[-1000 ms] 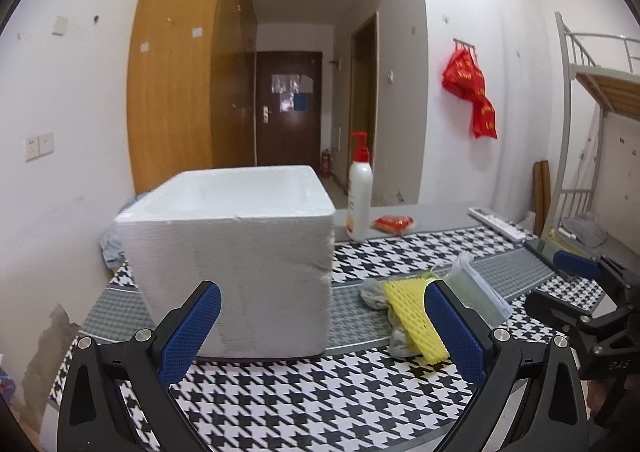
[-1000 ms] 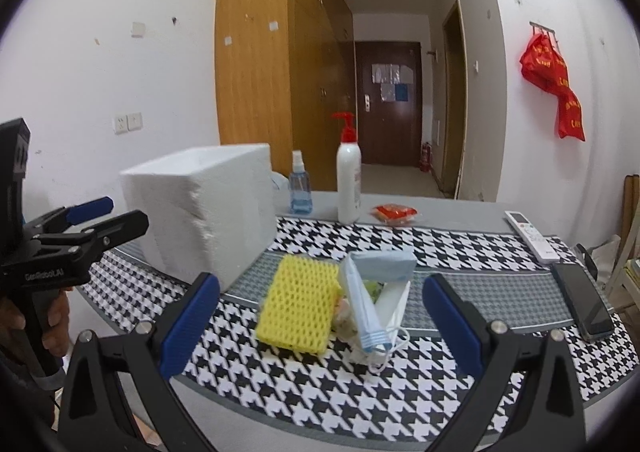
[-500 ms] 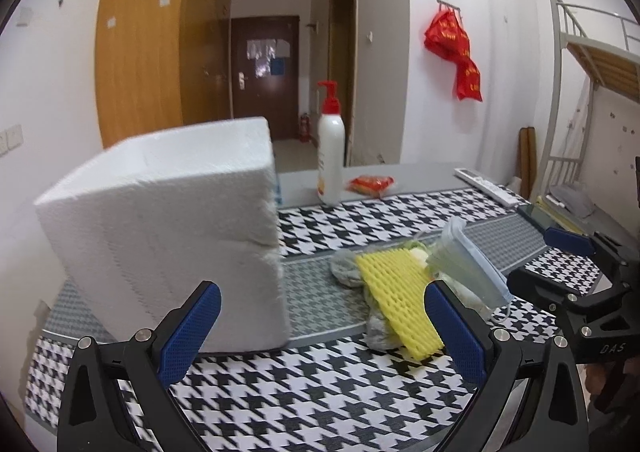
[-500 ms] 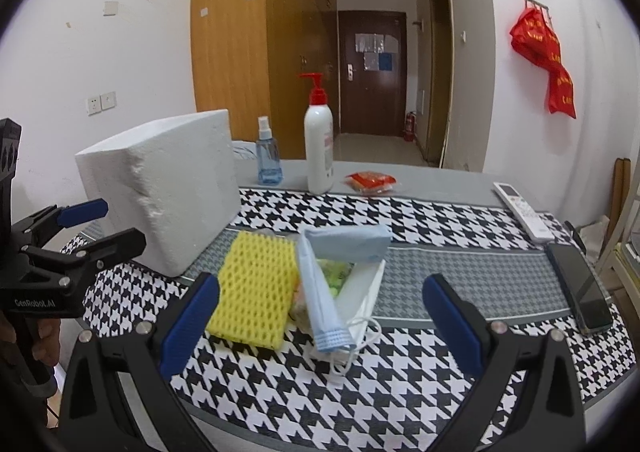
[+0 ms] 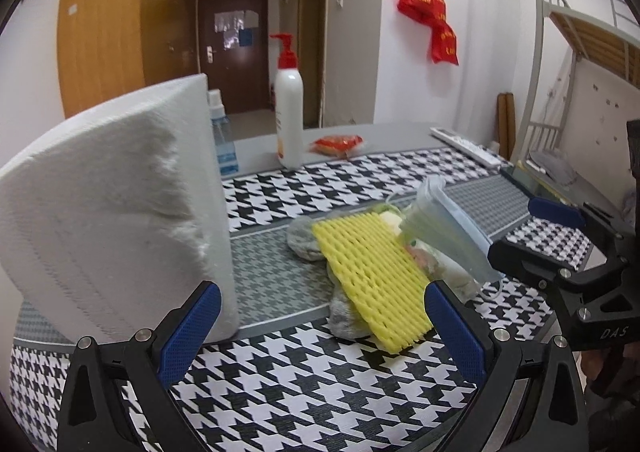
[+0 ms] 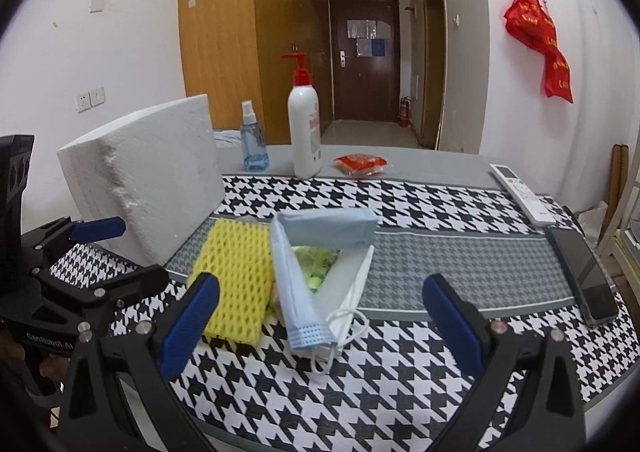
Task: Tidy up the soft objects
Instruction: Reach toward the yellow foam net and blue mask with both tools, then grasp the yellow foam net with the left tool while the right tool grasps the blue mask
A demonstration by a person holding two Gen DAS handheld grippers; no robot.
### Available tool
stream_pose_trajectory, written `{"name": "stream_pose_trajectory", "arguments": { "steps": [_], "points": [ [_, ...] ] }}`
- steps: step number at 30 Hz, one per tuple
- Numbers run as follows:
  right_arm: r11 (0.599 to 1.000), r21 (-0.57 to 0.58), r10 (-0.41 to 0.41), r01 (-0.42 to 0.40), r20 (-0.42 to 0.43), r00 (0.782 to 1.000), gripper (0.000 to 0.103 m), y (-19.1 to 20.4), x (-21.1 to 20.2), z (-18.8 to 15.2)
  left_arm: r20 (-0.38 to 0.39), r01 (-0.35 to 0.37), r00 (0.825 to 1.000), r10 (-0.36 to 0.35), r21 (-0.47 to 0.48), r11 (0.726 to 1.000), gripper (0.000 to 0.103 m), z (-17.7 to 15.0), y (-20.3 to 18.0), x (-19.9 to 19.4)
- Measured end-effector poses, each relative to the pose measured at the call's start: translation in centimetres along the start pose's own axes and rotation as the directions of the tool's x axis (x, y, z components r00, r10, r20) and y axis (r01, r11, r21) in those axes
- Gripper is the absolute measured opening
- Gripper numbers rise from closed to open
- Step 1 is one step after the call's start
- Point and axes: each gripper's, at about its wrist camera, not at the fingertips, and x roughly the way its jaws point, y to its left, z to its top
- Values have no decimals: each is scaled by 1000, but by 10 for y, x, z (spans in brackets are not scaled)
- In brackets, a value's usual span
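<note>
A foam box (image 6: 148, 176) stood on the houndstooth cloth (image 6: 400, 384); just right of it lay the yellow net (image 6: 236, 280), touching the masks (image 6: 316, 272). Both the left gripper (image 5: 320, 336), marked "GenRobot.AI", and the right gripper (image 6: 320, 320), marked "DAS", were spread wide, empty.

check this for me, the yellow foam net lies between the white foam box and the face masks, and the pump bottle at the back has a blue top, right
Not quite: the pump bottle has a red top, as the right wrist view shows. The rest holds: the yellow foam net lies between the white foam box and the face masks.
</note>
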Motion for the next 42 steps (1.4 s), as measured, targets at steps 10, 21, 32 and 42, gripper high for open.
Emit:
{"name": "stream_pose_trajectory", "arguments": {
  "steps": [10,21,32,42],
  "points": [
    [1000,10,-1,1,-22,1000,103,-6,9,-4,-54,25,998,-24,25,999,97,0,-6,22],
    [999,32,-2,3,-37,999,103,-15,12,-9,-107,75,992,-72,20,997,71,4,-8,41],
    [998,59,38,-36,-41,998,103,-20,18,-6,-139,147,980,-143,20,989,37,6,-11,54],
    [997,49,58,-56,-42,997,101,-15,22,0,-82,244,967,-240,45,969,10,8,-10,44]
  ]
}}
